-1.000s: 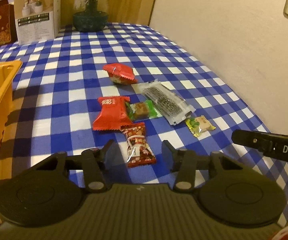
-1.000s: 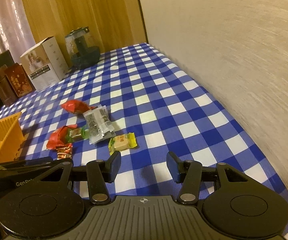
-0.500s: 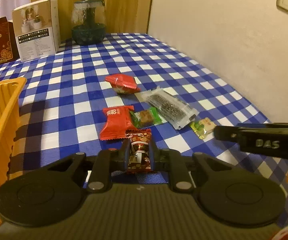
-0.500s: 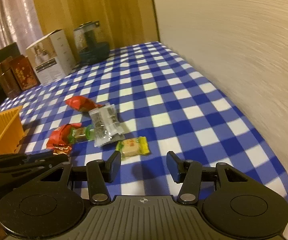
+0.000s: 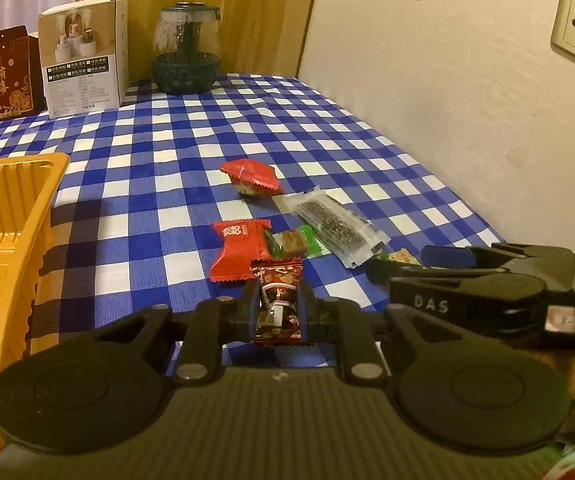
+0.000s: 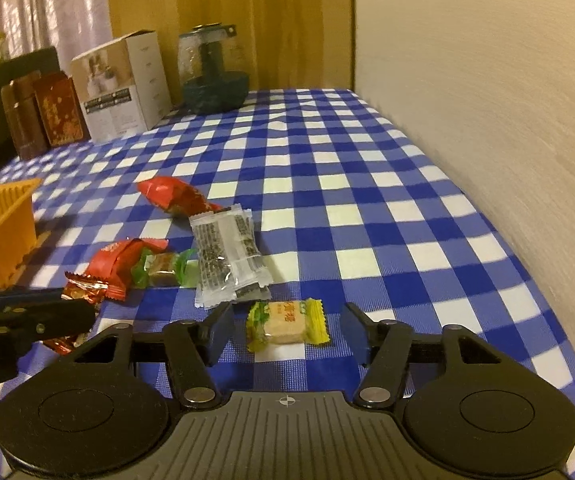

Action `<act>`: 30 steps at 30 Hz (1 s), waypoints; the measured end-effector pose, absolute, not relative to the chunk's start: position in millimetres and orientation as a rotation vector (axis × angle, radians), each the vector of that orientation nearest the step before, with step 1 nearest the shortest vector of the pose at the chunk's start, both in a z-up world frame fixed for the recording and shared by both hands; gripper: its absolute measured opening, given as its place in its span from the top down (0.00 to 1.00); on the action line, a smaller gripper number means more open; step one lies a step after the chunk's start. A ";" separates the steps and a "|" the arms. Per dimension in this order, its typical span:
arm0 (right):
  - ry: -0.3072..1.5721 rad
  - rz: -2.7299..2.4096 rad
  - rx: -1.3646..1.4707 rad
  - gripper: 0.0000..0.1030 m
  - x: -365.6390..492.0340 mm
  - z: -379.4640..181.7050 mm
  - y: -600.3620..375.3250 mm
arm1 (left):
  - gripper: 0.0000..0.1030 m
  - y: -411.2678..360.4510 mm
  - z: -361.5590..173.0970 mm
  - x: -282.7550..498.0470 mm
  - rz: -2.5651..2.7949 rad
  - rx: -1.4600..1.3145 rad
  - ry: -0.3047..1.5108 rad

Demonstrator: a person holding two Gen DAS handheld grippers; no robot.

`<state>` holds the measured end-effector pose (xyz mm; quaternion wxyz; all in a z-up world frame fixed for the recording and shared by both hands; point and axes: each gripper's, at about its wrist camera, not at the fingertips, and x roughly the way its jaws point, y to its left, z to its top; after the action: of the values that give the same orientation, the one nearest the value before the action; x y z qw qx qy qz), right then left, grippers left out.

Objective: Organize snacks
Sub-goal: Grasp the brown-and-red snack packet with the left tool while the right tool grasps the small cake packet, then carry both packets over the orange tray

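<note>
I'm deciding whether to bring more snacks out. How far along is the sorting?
Early. Nothing clearly sorted: the yellow tray shows no snack clearly. In hand: the left claw grips a brown candy; the right claw, opening, straddles a yellow-wrapped biscuit without touching. Left on the cloth: two red packets, a green candy, a clear bar.

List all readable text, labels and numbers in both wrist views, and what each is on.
"DAS": side of the right gripper.
"188": flat red snack packet.
Red gift box: large Chinese characters, too blurred to read reliably.
White carton: label rows too small.
Yellow-green candy, dark red candy in the left gripper, clear sesame bar packet: print unreadable.
</note>
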<state>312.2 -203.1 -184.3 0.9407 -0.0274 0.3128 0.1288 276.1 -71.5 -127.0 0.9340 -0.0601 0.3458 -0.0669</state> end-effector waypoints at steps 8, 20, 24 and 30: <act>0.611 0.267 -0.093 0.64 307.1 -186.4 -201.0 | 0.84 -70.5 -126.6 273.5 -0.138 -0.127 0.714; 0.664 0.275 -0.079 0.76 279.4 -176.5 -196.7 | 0.83 -67.5 -114.3 253.9 -0.146 -0.132 0.717; 0.669 0.275 -0.059 0.76 263.0 -165.7 -197.3 | 0.84 -65.5 -106.7 243.4 -0.151 -0.136 0.716; 0.662 0.273 -0.029 0.76 239.2 -141.4 -195.9 | 0.83 -59.1 -91.9 223.7 -0.147 -0.140 0.708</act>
<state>239.2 -195.9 -141.4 0.9364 -0.0139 0.3242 0.1334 223.7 -59.1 -91.9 0.9329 -0.0683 0.3462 -0.0718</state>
